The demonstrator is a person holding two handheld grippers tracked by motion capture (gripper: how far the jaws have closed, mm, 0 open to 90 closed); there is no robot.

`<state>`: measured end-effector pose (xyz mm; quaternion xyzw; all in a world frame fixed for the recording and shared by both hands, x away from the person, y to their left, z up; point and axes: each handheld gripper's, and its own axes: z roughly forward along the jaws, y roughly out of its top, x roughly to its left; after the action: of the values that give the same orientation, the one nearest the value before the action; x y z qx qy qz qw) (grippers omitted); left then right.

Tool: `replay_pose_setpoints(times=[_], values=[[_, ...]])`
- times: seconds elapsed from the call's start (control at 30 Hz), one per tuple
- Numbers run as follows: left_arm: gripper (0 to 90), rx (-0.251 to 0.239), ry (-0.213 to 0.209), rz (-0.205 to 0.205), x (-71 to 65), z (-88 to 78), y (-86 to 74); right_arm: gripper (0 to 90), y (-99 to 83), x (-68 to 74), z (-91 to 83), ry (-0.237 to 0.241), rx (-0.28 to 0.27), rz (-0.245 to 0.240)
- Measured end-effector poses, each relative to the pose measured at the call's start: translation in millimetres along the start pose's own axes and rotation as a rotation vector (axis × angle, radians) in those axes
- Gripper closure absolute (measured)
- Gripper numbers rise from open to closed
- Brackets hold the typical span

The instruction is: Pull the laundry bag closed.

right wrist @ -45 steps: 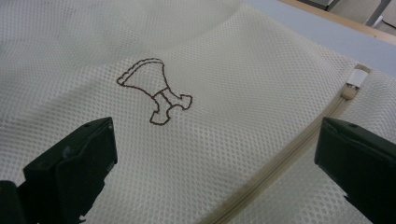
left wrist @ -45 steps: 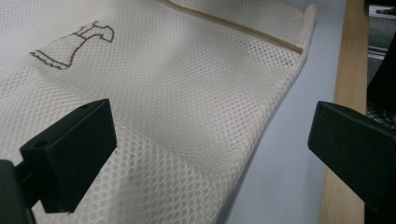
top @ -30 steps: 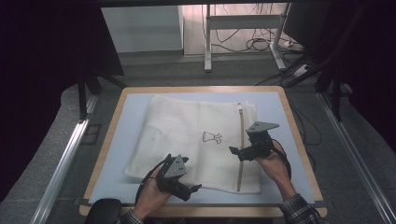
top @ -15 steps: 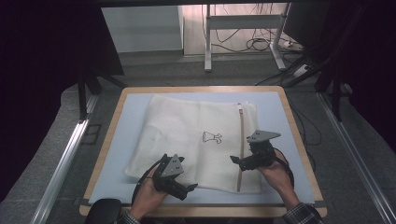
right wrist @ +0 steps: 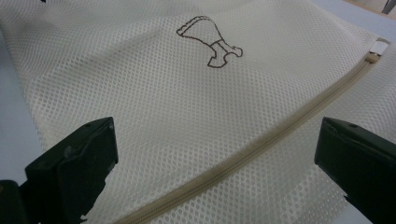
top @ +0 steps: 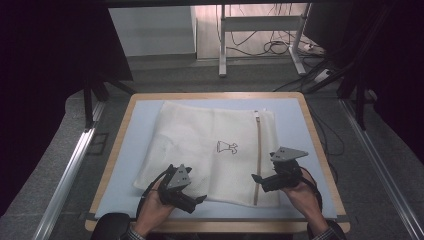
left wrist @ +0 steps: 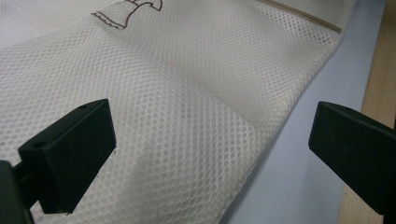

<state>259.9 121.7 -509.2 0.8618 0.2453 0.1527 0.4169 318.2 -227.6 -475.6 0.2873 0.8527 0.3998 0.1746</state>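
Observation:
A white mesh laundry bag (top: 200,145) lies flat on the pale blue mat (top: 130,150). It carries a small brown drawing (top: 226,147) and a tan zipper (top: 258,150) along its right side. My left gripper (top: 200,200) is open, low over the bag's near edge. In the left gripper view the mesh (left wrist: 187,93) lies between the jaws of the left gripper (left wrist: 212,130), with nothing held. My right gripper (top: 257,179) is open at the near end of the zipper. In the right gripper view the zipper (right wrist: 280,135) runs between the jaws of the right gripper (right wrist: 215,144), below the drawing (right wrist: 210,42).
The mat sits on a table with a wooden rim (top: 117,150). Metal rails (top: 70,170) flank the table. A desk frame and cables (top: 270,47) stand on the floor beyond the far edge.
My right gripper has drawn back along the zipper toward the bag's near edge. The left gripper has barely moved.

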Motion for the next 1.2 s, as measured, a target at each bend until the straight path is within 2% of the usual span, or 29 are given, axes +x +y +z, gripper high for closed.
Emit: replay_pose_setpoints(times=[0.37, 0.83, 1.1, 1.2], values=[[0.4, -0.003, 0.02, -0.008, 3.6, -8.3, -3.7, 0.0, -10.2, 6.0, -18.8, -0.027, -0.019, -0.022], [0.0, -0.011, 0.04, -0.035, 11.0, -22.4, -11.3, 0.0, -25.5, 10.5, -41.3, -0.061, -0.042, -0.006], [0.0, -0.051, 0.05, -0.073, 16.4, -33.2, -17.6, 0.0, -33.4, 12.7, -53.0, -0.082, -0.052, 0.005], [0.0, -0.054, 0.056, -0.075, 17.4, -36.4, -19.8, 0.0, -37.2, 12.8, -56.7, -0.086, -0.045, 0.011]])
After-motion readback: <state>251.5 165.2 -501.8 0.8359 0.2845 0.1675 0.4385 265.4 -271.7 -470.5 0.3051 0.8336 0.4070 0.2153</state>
